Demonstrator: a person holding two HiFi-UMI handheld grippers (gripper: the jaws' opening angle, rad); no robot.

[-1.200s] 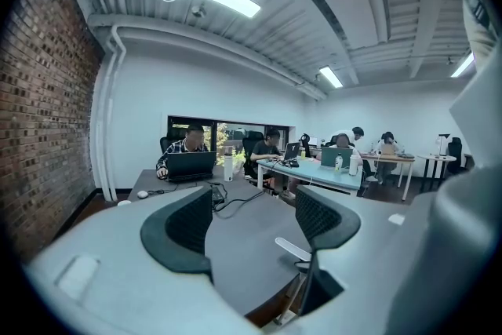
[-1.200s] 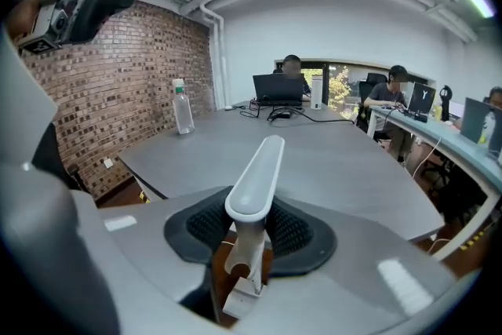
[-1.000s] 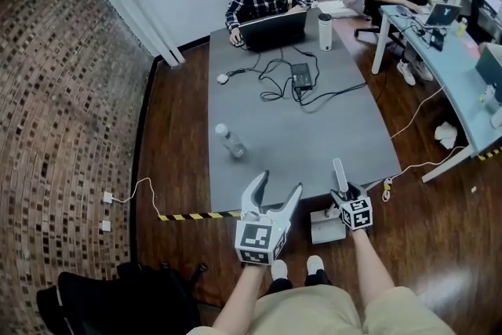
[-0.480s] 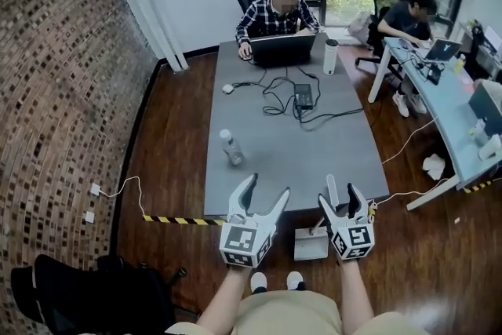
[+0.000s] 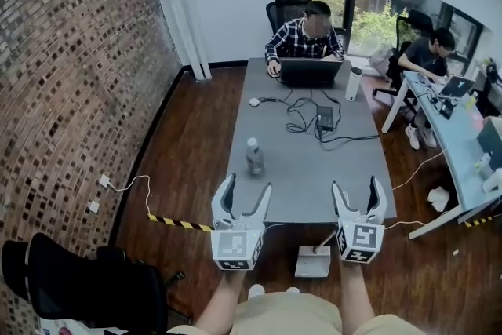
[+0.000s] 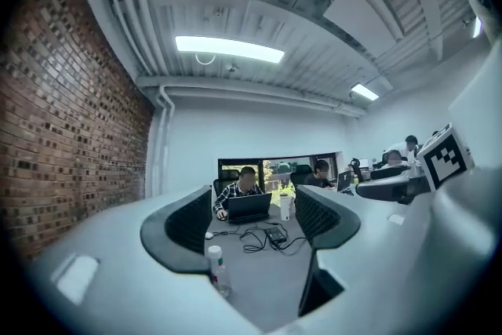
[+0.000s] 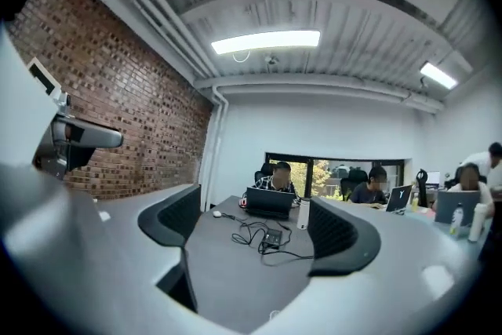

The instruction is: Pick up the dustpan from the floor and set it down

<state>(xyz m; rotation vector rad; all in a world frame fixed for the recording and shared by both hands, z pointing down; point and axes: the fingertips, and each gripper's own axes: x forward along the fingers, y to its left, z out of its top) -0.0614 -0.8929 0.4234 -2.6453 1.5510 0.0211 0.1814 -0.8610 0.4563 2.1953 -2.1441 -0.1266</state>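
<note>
Dustpan [image 5: 312, 263] on the floor, handle seemingly upright, lies below the right gripper [image 5: 358, 197], nearer it than the left gripper [image 5: 245, 197]. Right jaws have just been opening; both gape empty.

A bright ceiling strip [image 6: 229, 49] glares white high above the left gripper [image 6: 252, 204] and the right gripper [image 7: 252, 208], spreading cool, even light. Green-tinged daylight shows in the window [image 5: 369, 8] far ahead of both. Shadows fall soft on the table [image 5: 306, 169] before the jaws. Wide-angle lenses bow the brick wall [image 5: 70, 90] off the left gripper's left side, blacken the gripper views' corners and leave the near gripper bodies slightly soft.
</note>
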